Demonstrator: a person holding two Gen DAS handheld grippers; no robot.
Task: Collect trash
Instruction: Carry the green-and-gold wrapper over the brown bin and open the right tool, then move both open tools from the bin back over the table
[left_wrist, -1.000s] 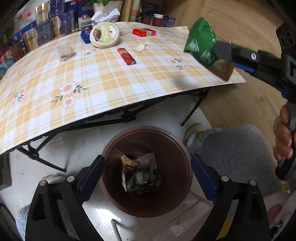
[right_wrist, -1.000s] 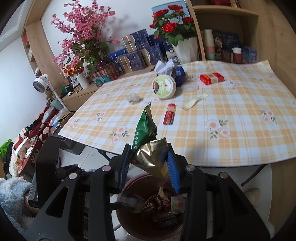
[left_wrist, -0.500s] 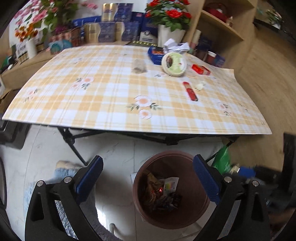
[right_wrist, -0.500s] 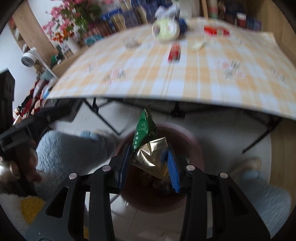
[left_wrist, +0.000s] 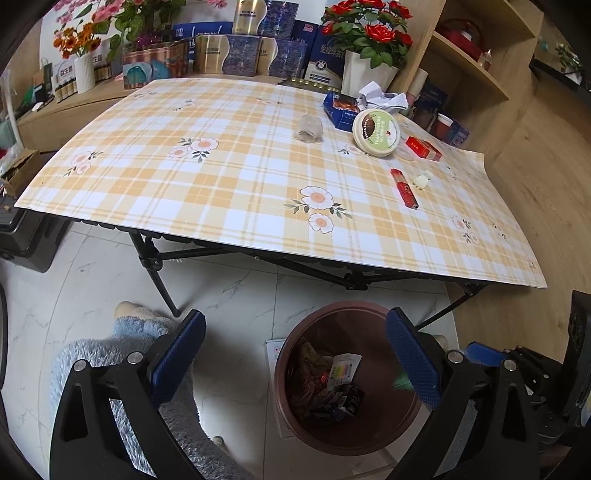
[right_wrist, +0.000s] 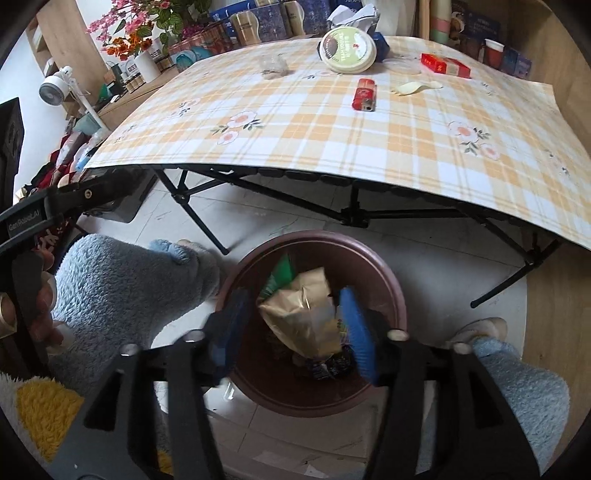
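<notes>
A brown round trash bin (left_wrist: 373, 310) (right_wrist: 391, 284) stands on the floor under the table's front edge, with several wrappers inside. My right gripper (right_wrist: 295, 321) is over the bin with its jaws apart; a green and gold snack bag (right_wrist: 306, 314) sits loose between them, above the bin's mouth. My left gripper (left_wrist: 295, 354) is open and empty, above the floor and the bin's left side. On the checked table (left_wrist: 229, 177) lie a red lighter (left_wrist: 404, 187), a red box (left_wrist: 423, 148), a round yogurt lid (left_wrist: 376, 127) and a crumpled clear wrapper (left_wrist: 309, 128).
Black folding table legs (left_wrist: 155, 266) stand behind the bin. Fluffy blue slippers and legs (right_wrist: 125, 288) are on both sides of the bin. Boxes, flower vases and shelves line the back of the table. Wooden floor lies to the right.
My right gripper has lowered over the bin and opened its jaws, letting the green and gold bag loose. My left gripper has swung back and up, showing the whole table.
</notes>
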